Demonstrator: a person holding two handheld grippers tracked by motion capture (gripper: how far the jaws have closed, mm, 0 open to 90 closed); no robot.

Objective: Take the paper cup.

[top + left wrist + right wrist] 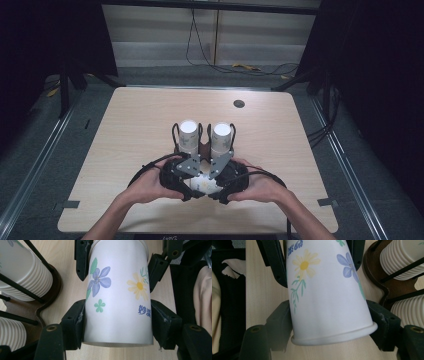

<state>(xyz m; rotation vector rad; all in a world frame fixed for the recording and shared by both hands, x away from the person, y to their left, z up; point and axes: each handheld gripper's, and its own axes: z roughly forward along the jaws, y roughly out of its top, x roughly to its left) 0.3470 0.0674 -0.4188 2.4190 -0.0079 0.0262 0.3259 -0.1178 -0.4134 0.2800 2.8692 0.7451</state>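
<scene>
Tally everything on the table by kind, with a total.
Stacks of cups in the rack: 2
Loose flowered cup, gripped from both sides: 1
Cup rack: 1
Grippers: 2, left gripper, right gripper
Total: 6

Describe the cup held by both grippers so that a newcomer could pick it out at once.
On the wooden table, before the rack of stacked ribbed cups, lies a paper cup gripped by four black fingers. Unlike the ribbed cups, it is smooth, printed with flowers and blue characters.

floral paper cup, lying sideways, clamped between jaws
</scene>
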